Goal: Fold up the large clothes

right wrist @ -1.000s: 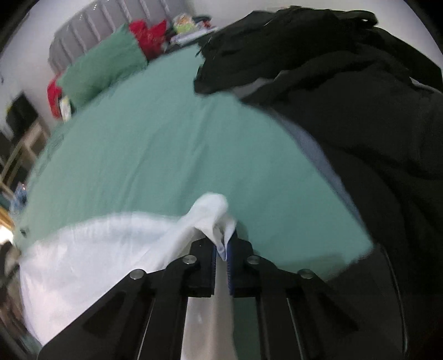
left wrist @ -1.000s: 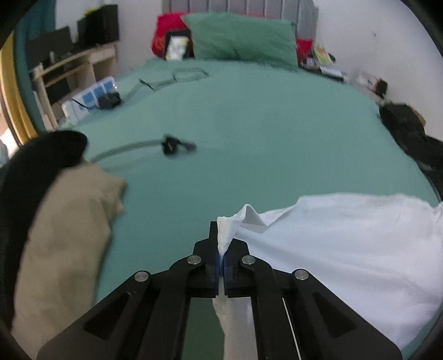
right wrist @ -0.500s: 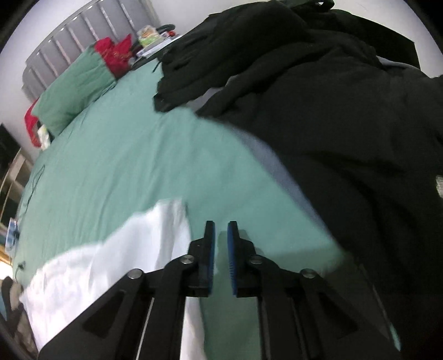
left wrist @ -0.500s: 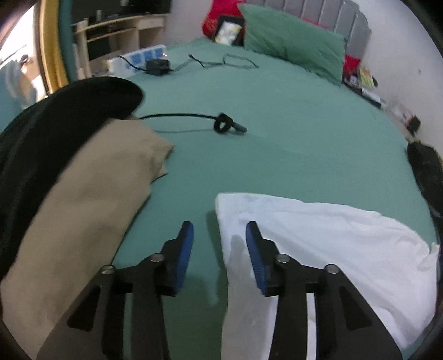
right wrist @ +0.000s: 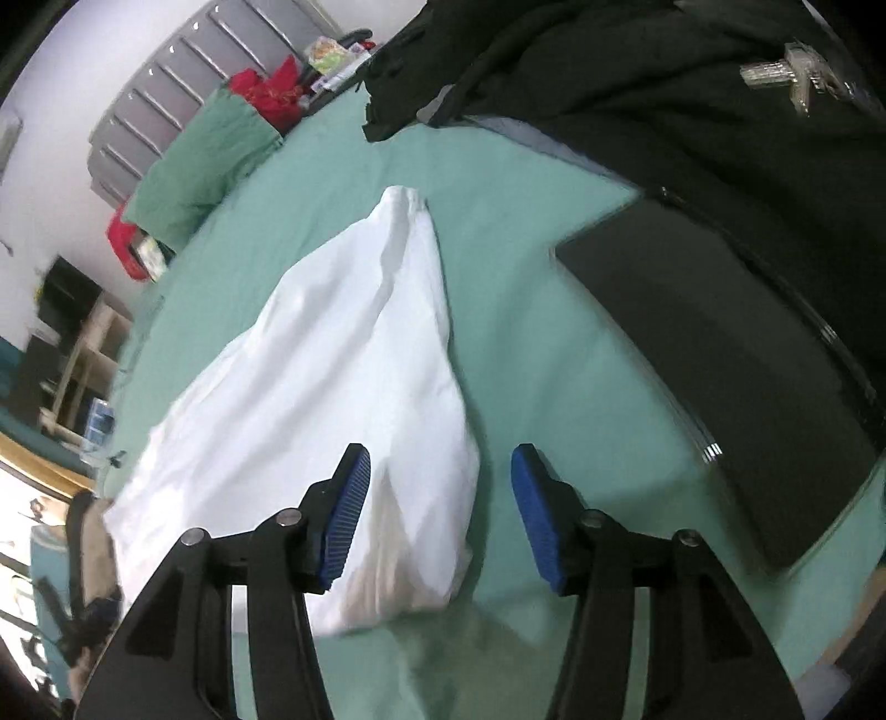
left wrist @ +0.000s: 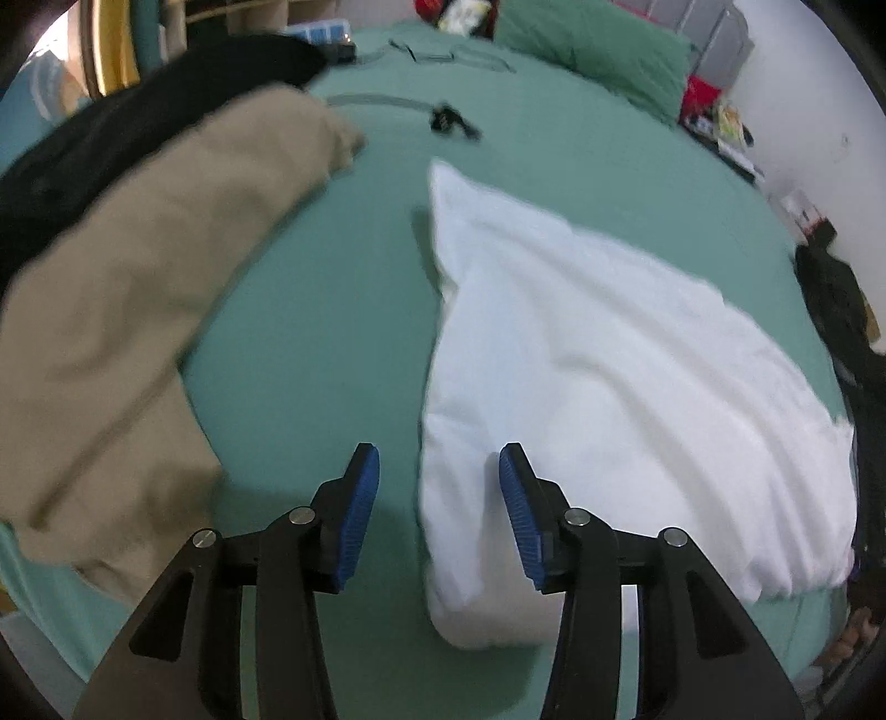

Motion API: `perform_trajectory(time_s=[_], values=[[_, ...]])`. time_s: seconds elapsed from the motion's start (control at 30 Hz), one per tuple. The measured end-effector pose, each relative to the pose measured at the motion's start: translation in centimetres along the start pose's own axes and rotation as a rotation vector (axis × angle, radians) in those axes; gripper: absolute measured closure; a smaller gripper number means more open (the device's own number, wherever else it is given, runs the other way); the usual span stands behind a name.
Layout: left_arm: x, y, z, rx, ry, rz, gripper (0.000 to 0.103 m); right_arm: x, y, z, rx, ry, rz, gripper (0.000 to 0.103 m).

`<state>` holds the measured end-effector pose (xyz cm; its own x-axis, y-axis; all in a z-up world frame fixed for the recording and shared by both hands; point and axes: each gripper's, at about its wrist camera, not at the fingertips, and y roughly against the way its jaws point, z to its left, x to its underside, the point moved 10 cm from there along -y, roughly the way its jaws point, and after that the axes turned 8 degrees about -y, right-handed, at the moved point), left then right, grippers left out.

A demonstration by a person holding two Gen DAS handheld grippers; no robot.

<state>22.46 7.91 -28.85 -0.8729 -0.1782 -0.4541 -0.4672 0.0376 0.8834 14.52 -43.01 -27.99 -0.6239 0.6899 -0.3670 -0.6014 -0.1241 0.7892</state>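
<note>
From the left wrist, the left gripper (left wrist: 439, 471), jaws wide and empty, hovers over a green bed (left wrist: 332, 310) bearing the white garment (left wrist: 609, 354) (tan clothing (left wrist: 138, 277) alongside), while the right wrist shows the right gripper (right wrist: 440, 476) equally spread, empty, above that garment (right wrist: 332, 387) beside black clothes (right wrist: 692, 111).

Green pillow (left wrist: 601, 52) up by my grey headboard (right wrist: 166, 105), black cable (left wrist: 451, 119) lying on the sheet, red stuff (right wrist: 268, 91) next to the pillow, wood shelf (right wrist: 83, 360) off to the side.
</note>
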Motion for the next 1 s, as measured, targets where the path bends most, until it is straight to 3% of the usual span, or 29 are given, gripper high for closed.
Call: perform_trajectory(time_s=[0.1, 0.13, 0.17, 0.2, 0.23, 0.27, 0.3, 0.37, 0.67, 0.9, 1.0], values=[[0.3, -0.3, -0.8, -0.04, -0.074, -0.034, 0.055, 0.7, -0.2, 0.8, -0.011, 0.045, -0.013, 0.05], [0.3, -0.1, -0.9, -0.041, -0.078, -0.035, 0.055, 1.0, -0.1, 1.0, -0.025, 0.049, -0.009, 0.062], [0.3, -0.1, -1.1, -0.021, -0.076, -0.031, 0.055, 1.3, -0.4, 1.1, -0.03, 0.055, 0.005, 0.097], [0.4, 0.0, -1.3, 0.012, -0.071, -0.024, 0.056, 1.6, -0.7, 1.0, -0.02, 0.052, 0.03, 0.097], [0.4, 0.0, -1.6, 0.036, -0.066, -0.019, 0.065, 1.8, -0.4, 0.8, -0.021, 0.043, 0.021, 0.097], [0.4, 0.1, -1.7, 0.052, -0.063, -0.016, 0.087, 1.5, 0.2, 0.6, -0.008, 0.035, -0.003, 0.097], [0.6, 0.3, -1.6, 0.056, -0.057, -0.01, 0.099, 1.2, 1.1, 0.3, 0.011, 0.032, -0.037, 0.097], [0.9, 0.7, -1.2, 0.063, -0.032, -0.017, 0.099, 1.1, 2.3, -0.1, 0.024, 0.015, -0.075, 0.097], [3.0, 3.8, -0.6, 0.049, 0.009, -0.071, 0.1, 3.6, 3.6, -1.8, 0.103, -0.039, -0.088, 0.097], [2.8, 7.1, 0.2, 0.034, 0.036, -0.137, 0.1, 2.4, 5.1, -1.8, 0.112, -0.019, -0.146, 0.097], [2.3, 8.2, -0.1, 0.013, 0.002, -0.162, 0.1, 2.2, 5.4, -1.4, 0.103, -0.007, -0.148, 0.097]])
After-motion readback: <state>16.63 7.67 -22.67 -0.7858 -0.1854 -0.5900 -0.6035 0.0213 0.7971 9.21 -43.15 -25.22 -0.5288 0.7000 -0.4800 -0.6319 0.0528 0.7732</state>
